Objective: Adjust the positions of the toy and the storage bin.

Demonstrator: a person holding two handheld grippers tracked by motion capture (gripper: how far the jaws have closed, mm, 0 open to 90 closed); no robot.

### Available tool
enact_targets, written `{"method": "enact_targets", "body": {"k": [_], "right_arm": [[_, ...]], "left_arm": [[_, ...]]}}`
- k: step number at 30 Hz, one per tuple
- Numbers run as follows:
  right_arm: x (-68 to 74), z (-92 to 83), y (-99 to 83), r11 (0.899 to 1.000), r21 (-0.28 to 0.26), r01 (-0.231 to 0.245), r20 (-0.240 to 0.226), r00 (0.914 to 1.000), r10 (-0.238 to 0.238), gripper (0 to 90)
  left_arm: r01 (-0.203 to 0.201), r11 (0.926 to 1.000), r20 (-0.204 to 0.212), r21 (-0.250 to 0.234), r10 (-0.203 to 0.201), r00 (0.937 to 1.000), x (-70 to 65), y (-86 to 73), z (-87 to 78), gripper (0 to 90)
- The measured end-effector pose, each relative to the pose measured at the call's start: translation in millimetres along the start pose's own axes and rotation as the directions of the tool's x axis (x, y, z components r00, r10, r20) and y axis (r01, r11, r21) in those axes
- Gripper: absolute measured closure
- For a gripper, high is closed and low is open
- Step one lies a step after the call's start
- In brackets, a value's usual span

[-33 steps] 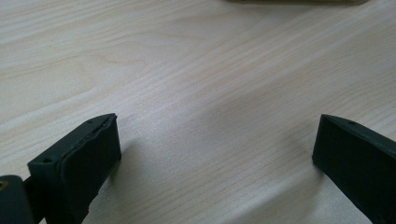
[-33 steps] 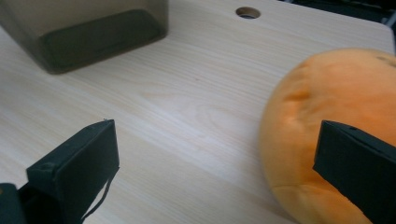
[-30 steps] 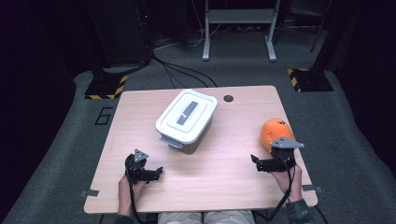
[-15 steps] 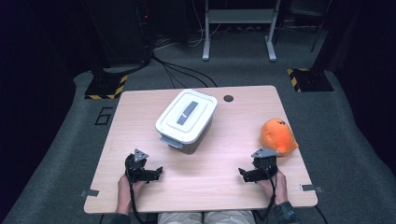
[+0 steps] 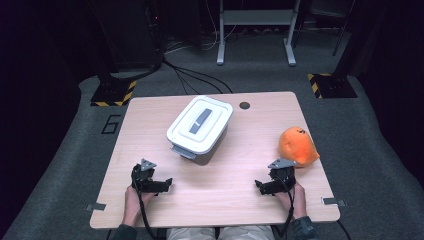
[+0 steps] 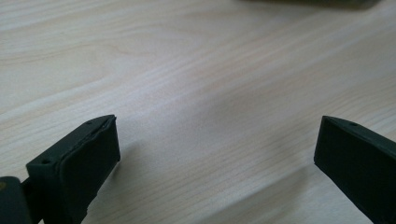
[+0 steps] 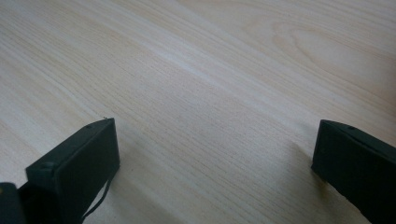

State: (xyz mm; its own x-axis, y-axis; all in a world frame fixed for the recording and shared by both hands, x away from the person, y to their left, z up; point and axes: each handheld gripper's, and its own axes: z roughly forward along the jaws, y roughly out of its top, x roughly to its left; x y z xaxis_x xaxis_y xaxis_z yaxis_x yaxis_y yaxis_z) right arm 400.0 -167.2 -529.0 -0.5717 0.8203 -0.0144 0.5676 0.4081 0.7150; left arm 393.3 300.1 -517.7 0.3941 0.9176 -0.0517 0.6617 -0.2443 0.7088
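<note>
A white lidded box (image 5: 200,129) with a grey handle on its lid sits at the middle of the wooden table (image 5: 230,200). An orange plush toy (image 5: 297,145) lies near the table's right edge. My left gripper (image 5: 167,184) rests low on the table at the front left, open, its jaws wide apart over bare wood (image 6: 219,121). Just in front and to the left of the plush toy, my right gripper (image 5: 259,187) rests at the front right. It is open too, with bare wood (image 7: 215,121) between its jaws.
A round cable hole (image 5: 244,105) lies near the table's far edge. Dark grey carpet surrounds the table. Black stand bases with yellow-black striped tape (image 5: 111,93) and a metal frame (image 5: 255,30) stand on the floor behind it.
My right gripper has drawn back from the orange plush toy toward the front of the table and come down onto the wood. The left gripper has stayed put.
</note>
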Motion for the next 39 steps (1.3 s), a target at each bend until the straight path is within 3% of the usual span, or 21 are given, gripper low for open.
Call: {"method": "enact_targets", "body": {"k": [5,9,20,27,31,35,39], "right_arm": [[-0.9,0.2,0.2,1.0,0.006,-0.004,-0.003,1.0,0.004,0.0],[-1.2,0.4,0.2,1.0,0.005,-0.004,-0.006,1.0,0.004,0.0],[-1.1,0.8,0.5,1.0,0.004,-0.004,-0.009,1.0,0.004,0.0],[-1.0,0.9,0.6,1.0,0.005,-0.006,-0.01,0.9999,0.006,0.0],[-1.1,1.0,0.8,1.0,0.006,-0.003,-0.017,0.9999,0.003,0.0],[-1.0,0.9,1.0,1.0,0.008,-0.006,-0.018,0.9998,0.006,0.0],[-1.3,0.9,0.9,1.0,0.006,-0.002,-0.02,0.9998,0.002,0.2]], "left_arm": [[0.025,0.9981,-0.001,-0.057,-0.025,0.9997,3.6,22.8,-20.5,0.2],[0.019,0.9952,0.005,-0.096,-0.018,0.9998,3.6,48.2,-37.2,0.1],[-0.072,0.9885,-0.011,-0.132,0.071,0.9974,-18.5,109.1,-49.0,0.1],[-0.139,0.9827,0.001,-0.122,0.14,0.9901,-38.8,150.9,-37.5,0.0],[-0.145,0.9822,-0.001,-0.12,0.146,0.9893,-50.2,175.8,-22.0,0.0],[-0.167,0.9822,0.005,-0.086,0.168,0.9858,-59.5,198.5,-5.0,0.0],[-0.175,0.9831,0.002,-0.054,0.175,0.9845,-66.0,210.5,11.7,0.0]]}}
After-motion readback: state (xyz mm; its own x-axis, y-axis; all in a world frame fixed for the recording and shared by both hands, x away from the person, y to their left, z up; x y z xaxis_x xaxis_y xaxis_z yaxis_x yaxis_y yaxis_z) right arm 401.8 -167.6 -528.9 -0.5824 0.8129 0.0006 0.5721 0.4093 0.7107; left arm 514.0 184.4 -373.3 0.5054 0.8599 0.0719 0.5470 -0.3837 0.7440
